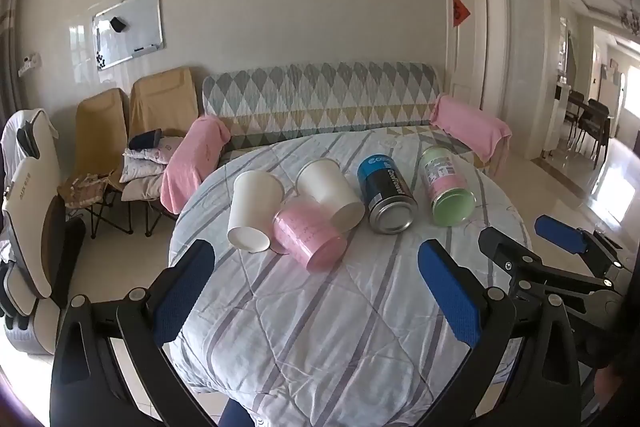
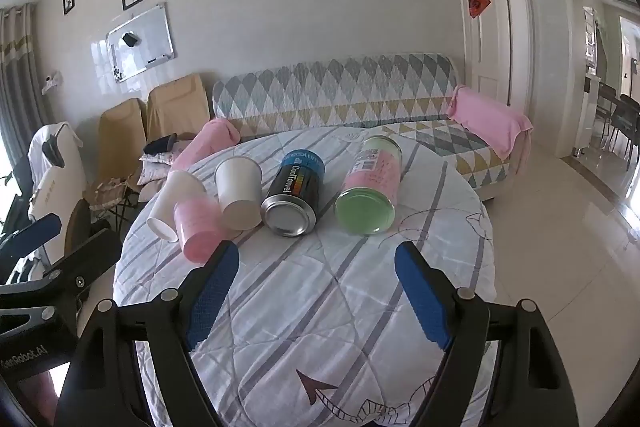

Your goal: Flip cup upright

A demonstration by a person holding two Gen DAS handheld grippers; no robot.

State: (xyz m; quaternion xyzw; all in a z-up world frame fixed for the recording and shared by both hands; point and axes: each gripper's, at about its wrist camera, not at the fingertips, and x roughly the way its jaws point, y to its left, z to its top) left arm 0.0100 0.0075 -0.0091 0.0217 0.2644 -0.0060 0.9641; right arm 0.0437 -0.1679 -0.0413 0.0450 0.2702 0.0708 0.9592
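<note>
- Three cups lie on their sides on the quilted table (image 1: 320,327): a white cup (image 1: 253,211) at the 9 o'clock end of the row, a pink cup (image 1: 310,235) just beside it toward 5 o'clock, and a second white cup (image 1: 330,193) at about 1 o'clock of the pink one.
- The pink cup touches both white cups and lies in front of them, wedged in the gap between them.
- Two cans also lie on their sides: a blue-and-black can (image 1: 387,193) at 3 o'clock of the cups, and a pink-and-green can (image 1: 447,187) farther toward 3 o'clock, apart from it.
- Both grippers are spread wide and hold nothing: the left gripper (image 1: 316,287) sits at 6 o'clock of the pink cup, the right gripper (image 2: 316,291) at 6 o'clock of the two cans.
- Neither gripper touches a cup; bare quilt lies between the blue pads and the row.
- A patterned sofa (image 1: 320,99) with pink towels over its arms stands at 12 o'clock behind the table; folding chairs (image 1: 132,131) stand toward 10 o'clock.
- The right wrist view shows a cartoon drawing (image 2: 320,389) on the quilt at 6 o'clock, unseen from the left.
- The left wrist view shows the right gripper at 4 o'clock; the right wrist view shows the left gripper at 8 o'clock.
</note>
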